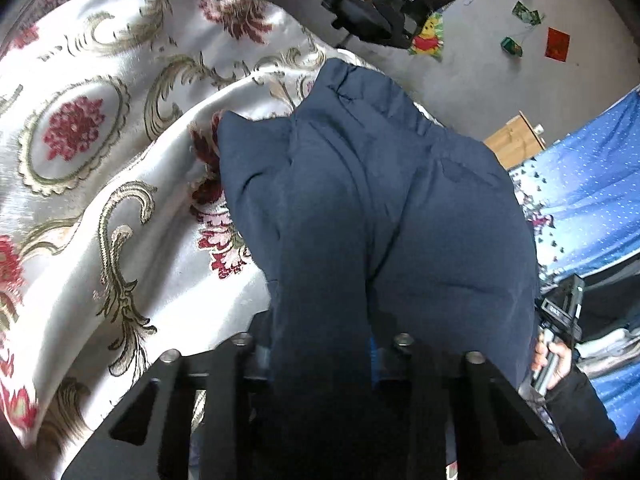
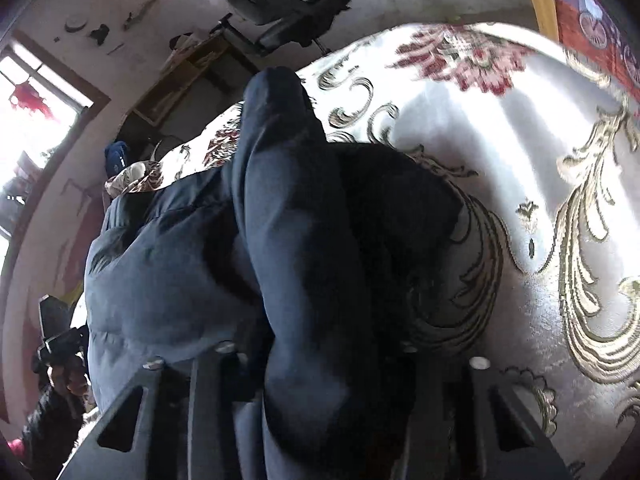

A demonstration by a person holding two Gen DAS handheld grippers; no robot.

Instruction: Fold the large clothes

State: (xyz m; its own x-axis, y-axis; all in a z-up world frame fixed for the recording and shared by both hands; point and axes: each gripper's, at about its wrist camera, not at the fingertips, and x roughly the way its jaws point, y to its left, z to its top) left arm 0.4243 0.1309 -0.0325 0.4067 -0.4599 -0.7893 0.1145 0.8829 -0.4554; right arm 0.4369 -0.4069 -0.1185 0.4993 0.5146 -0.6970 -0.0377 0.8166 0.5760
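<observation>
A large navy garment lies bunched on a white cover with red flowers and gold scrolls. In the left wrist view its cloth runs up between the fingers of my left gripper, which is shut on it. In the right wrist view a thick fold of the same garment rises from my right gripper, also shut on the cloth, with the cover to its right. A hand holds the right gripper at the garment's right edge. The left gripper shows at the far left of the right wrist view.
A black office chair stands on the grey floor beyond the cover. Blue dotted cloth and a wooden box lie to the right. A bright window and a wooden desk are at the left.
</observation>
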